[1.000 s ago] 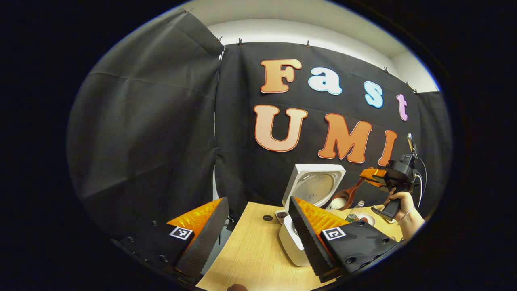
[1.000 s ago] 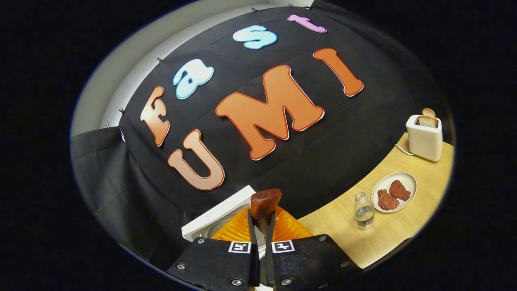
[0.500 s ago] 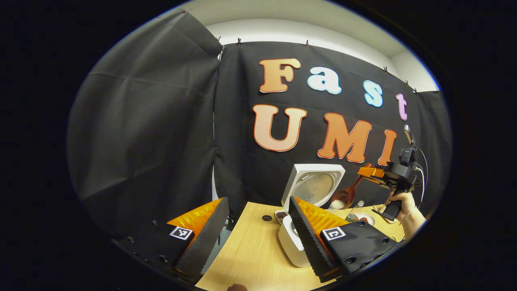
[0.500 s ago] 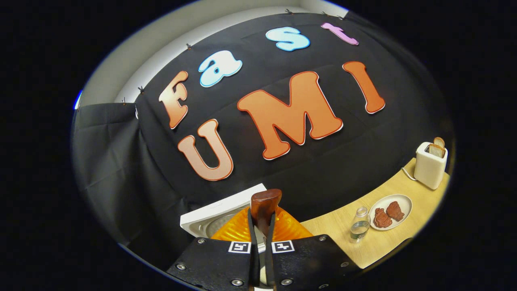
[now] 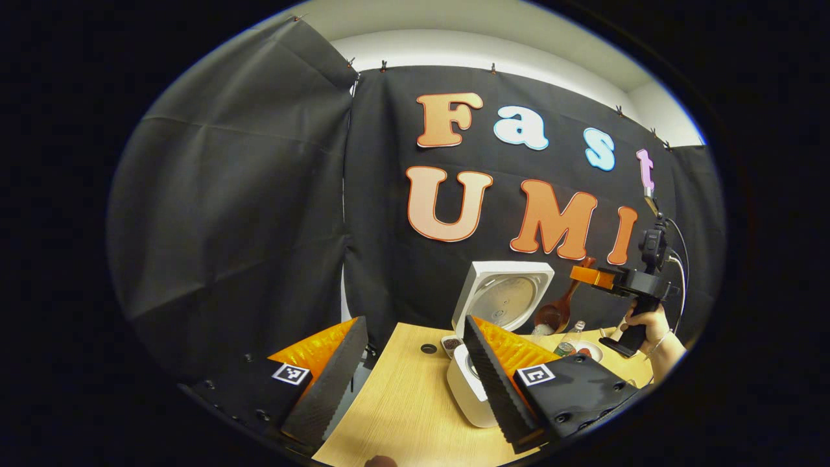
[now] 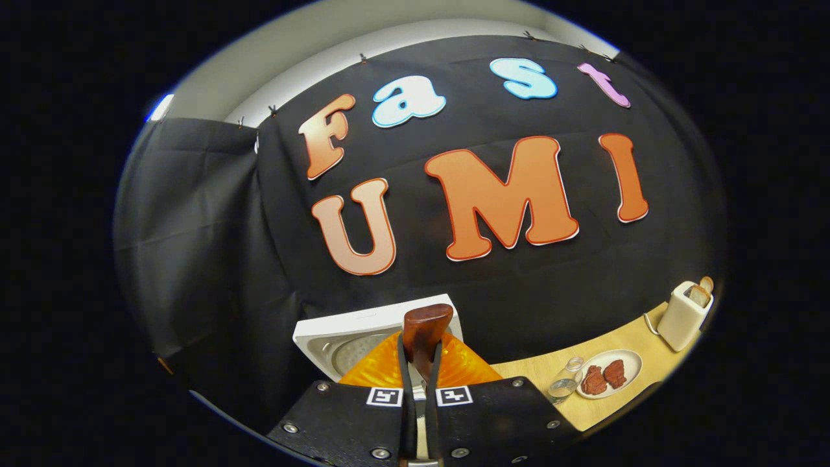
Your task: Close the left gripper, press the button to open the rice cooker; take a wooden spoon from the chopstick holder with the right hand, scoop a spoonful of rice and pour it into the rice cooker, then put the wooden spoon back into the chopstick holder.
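The white rice cooker (image 5: 465, 389) stands on the wooden table with its lid (image 5: 504, 295) up. My left gripper (image 5: 414, 322) hangs open and holds nothing, its right finger in front of the cooker's body. Farther right, a hand (image 5: 643, 322) holds my right gripper (image 5: 589, 275) above the table beside the lid. That gripper is shut on the handle of the wooden spoon (image 5: 559, 310), whose bowl hangs low next to the lid. In the right gripper view the handle's end (image 6: 426, 327) sticks up between the shut fingers of my right gripper (image 6: 420, 350), with the lid (image 6: 353, 332) behind.
A small dish of dark beans (image 5: 452, 344) and a round hole (image 5: 428, 349) lie on the table (image 5: 402, 402) left of the cooker. To the right are a clear bottle (image 6: 563, 386), a plate with meat (image 6: 606, 375) and a white toaster (image 6: 684, 311).
The right gripper has risen slightly and rolled level; the spoon hangs steeper. The white rice seen on its bowl a second ago no longer shows. The left gripper has stayed put.
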The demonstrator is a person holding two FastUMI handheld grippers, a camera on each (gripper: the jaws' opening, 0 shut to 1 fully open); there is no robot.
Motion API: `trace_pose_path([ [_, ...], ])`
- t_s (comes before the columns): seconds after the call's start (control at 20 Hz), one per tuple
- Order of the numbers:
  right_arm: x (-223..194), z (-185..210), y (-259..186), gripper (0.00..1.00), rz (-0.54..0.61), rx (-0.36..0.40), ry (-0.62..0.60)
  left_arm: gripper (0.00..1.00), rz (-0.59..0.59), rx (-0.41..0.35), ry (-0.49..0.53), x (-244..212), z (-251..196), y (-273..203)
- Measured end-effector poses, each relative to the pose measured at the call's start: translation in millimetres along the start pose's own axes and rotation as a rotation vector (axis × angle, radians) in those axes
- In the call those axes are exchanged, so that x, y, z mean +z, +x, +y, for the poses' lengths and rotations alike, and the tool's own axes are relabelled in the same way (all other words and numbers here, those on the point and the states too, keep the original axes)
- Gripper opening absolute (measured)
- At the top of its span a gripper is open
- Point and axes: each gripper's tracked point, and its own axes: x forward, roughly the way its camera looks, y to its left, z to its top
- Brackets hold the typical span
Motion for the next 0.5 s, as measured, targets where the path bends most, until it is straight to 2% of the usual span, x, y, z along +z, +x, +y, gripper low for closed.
trace_pose_path([
  [0.5,-9,22,-12,0.04,-0.008,0.076,-0.175,1.0,0.006,0.013,0.003,-3,1,-6],
])
